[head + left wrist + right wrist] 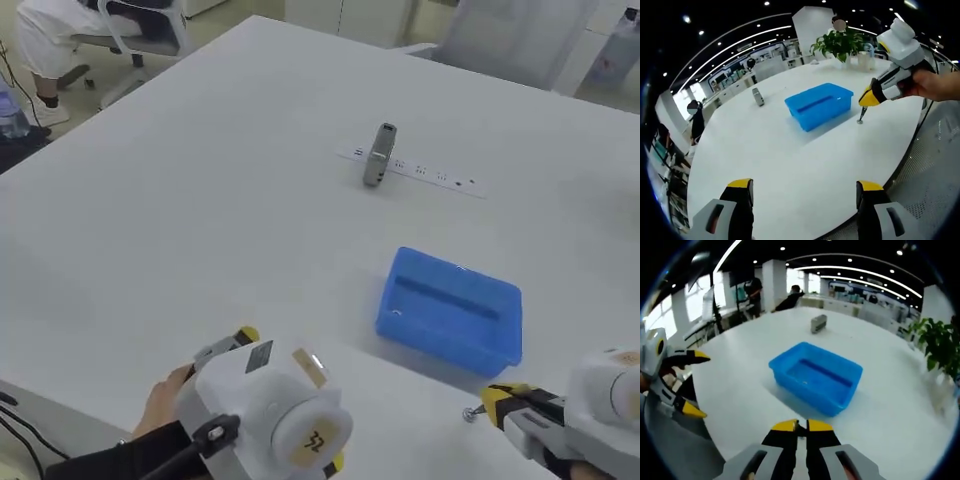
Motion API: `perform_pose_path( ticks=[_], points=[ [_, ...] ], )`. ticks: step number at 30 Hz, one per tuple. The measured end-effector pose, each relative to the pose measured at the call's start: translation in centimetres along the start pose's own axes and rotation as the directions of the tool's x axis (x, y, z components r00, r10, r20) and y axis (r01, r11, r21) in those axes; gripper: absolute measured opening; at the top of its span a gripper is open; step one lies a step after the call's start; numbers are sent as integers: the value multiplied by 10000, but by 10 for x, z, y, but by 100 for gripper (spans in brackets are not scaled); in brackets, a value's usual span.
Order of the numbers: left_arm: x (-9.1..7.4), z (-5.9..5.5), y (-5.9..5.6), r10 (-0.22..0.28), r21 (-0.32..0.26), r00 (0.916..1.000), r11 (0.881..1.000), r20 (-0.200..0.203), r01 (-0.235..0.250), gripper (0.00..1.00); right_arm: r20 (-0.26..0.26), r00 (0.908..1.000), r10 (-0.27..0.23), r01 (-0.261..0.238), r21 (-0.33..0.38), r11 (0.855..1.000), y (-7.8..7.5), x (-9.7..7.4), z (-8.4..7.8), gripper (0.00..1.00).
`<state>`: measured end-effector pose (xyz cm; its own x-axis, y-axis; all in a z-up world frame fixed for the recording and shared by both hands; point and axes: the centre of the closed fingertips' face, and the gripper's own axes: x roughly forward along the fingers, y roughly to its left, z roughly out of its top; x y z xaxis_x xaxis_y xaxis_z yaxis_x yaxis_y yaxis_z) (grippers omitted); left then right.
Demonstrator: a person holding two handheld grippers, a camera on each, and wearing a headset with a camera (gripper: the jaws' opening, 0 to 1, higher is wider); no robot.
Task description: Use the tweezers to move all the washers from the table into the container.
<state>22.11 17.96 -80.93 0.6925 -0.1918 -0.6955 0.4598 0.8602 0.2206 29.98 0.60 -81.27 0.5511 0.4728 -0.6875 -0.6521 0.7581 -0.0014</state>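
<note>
Right gripper (799, 426) clenched on the tweezers (860, 116) — tips pointing down at the table (200, 220), just beside the blue container (450, 310), at its 6 o'clock in head view. Left gripper (805, 185) released, jaws wide apart. Washer at the tips — can't tell.

— Where am I working?
— You're in an open-plan office, it seems: your big white surface (180, 200) has a socket strip (440, 178) set in it, and an office chair (510, 40) stands beside it.
— What else tells you?
— Long ceiling light strips (729, 256), a potted plant (840, 42), and what may be rows of desks (740, 82), too blurred to swear by.
</note>
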Motion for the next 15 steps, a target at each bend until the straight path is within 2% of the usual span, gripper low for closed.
perform_pose_path(
  ticks=[5,15],
  points=[
    [0,0,0,-3,-9,10000,10000,-5,3,86,4,10000,-52,52,718,9974,-8,-2,1,0],
    [0,0,0,11,-8,10000,10000,14,-11,86,353,9994,-30,4,745,9972,-10,-11,18,0]
  ],
)
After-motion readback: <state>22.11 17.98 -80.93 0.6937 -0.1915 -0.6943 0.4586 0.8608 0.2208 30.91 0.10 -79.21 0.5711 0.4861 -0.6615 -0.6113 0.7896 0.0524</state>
